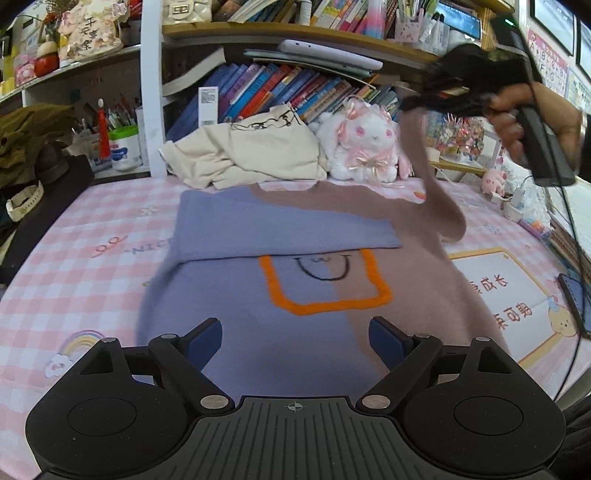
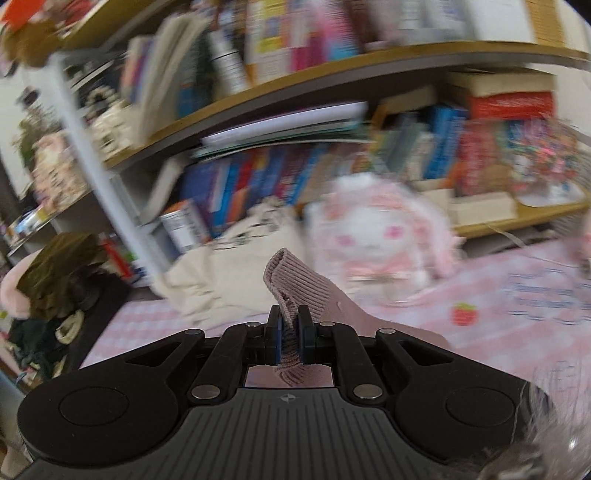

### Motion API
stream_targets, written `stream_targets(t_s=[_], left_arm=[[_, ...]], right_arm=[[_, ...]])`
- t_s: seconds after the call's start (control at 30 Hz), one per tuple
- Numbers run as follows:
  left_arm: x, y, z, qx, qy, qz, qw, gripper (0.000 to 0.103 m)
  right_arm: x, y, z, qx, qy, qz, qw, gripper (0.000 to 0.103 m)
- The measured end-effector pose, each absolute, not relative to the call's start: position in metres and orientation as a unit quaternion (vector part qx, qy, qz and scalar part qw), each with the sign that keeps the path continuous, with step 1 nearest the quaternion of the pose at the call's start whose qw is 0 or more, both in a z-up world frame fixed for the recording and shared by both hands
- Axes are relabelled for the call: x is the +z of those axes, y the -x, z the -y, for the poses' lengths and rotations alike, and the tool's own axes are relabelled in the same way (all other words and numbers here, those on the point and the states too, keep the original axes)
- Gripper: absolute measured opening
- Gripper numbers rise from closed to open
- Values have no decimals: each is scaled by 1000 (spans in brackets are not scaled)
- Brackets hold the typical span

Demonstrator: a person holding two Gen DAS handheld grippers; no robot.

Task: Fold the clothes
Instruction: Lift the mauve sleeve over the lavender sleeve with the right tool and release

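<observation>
Right gripper (image 2: 290, 328) fingers pinching ribbed mauve cuff (image 2: 291, 284), left gripper (image 1: 295, 341) fingers spread

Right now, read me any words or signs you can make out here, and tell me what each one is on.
"平安喜乐": decorative plaque on the shelf.
"NIC", cut off by the sweater: pink checked cloth.
"成长", partly hidden: yellow-framed mat.
Book spines, white bottle: too small.
Right wrist view: too blurred.

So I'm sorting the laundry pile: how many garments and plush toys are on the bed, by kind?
Sweaters: 1, blue-and-mauve sweater, mauve sleeve lifted
Cream garments: 1, crumpled
Plush toys: 2, white bunny, small pink plush
Total: 4
</observation>
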State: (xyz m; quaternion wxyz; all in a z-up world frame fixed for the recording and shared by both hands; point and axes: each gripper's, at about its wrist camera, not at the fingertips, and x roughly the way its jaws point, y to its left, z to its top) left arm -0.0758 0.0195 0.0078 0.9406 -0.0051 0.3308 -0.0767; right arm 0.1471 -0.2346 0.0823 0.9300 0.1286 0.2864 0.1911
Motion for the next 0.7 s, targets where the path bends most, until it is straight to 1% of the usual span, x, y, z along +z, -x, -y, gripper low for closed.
stream_targets(t_s=[0.2, 0.33, 0.6, 0.63, 0.7], left_arm=[[9, 82, -55, -80, -3, -326, 942, 89], [8, 86, -78, -74, 0, -327, 942, 89], [5, 87, -104, -75, 3, -333, 940, 89], [5, 87, -105, -77, 2, -333, 940, 89], [5, 87, -107, -80, 0, -333, 939, 89]], right_arm=[[81, -142, 146, 231, -118, -294, 920, 8], [74, -143, 106, 240, -114, -307, 914, 8], [52, -150, 71, 231, -105, -344, 904, 9], [49, -151, 68, 230, -103, -348, 903, 9], [45, -152, 65, 232, -105, -357, 899, 14]])
